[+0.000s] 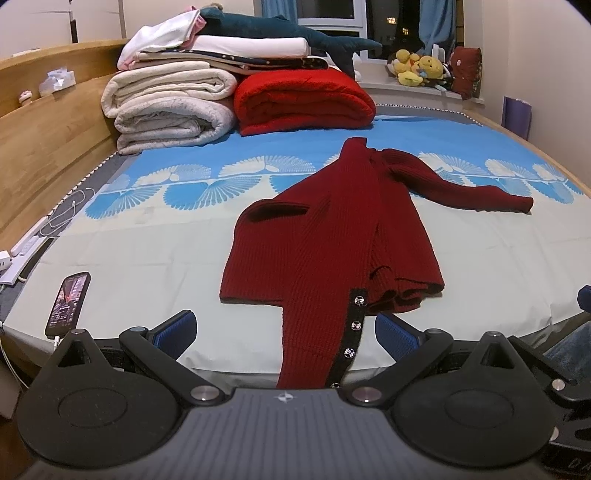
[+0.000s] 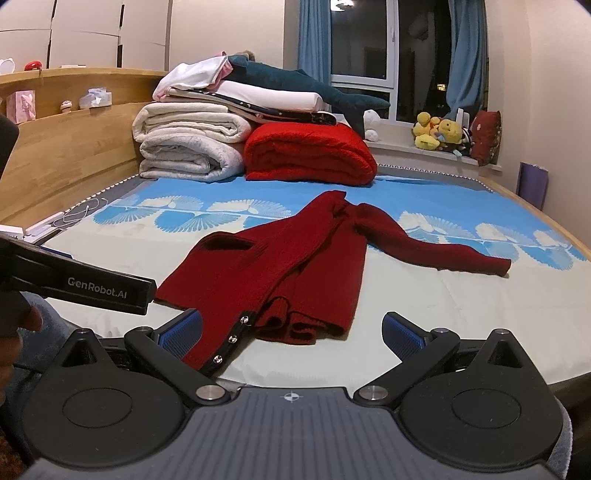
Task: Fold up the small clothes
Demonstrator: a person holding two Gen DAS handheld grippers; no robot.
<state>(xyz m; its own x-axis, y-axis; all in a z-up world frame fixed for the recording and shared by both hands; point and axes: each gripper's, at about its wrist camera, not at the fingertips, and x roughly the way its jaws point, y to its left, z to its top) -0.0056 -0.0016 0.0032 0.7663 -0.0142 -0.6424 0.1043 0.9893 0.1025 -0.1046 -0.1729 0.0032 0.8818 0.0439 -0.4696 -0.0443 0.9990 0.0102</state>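
A dark red knit cardigan [image 1: 325, 236] lies rumpled on the bed, one sleeve stretched out to the right [image 1: 480, 192] and its black button band [image 1: 354, 325] hanging over the near edge. It also shows in the right wrist view [image 2: 280, 266]. My left gripper [image 1: 284, 330] is open at the near bed edge, its blue pads either side of the button band, not touching it. My right gripper [image 2: 291, 332] is open, just short of the cardigan's hem, with the band next to its left pad [image 2: 183, 332]. The left gripper's body [image 2: 85, 284] shows at the left of the right wrist view.
Folded white blankets [image 1: 170, 107] and a red blanket [image 1: 303, 101] are stacked at the far side, with a plush shark [image 1: 280, 31] on top. A phone [image 1: 68, 302] lies at the bed's near left corner beside cables and a power strip [image 1: 22, 254]. A wooden headboard [image 1: 51, 140] runs along the left.
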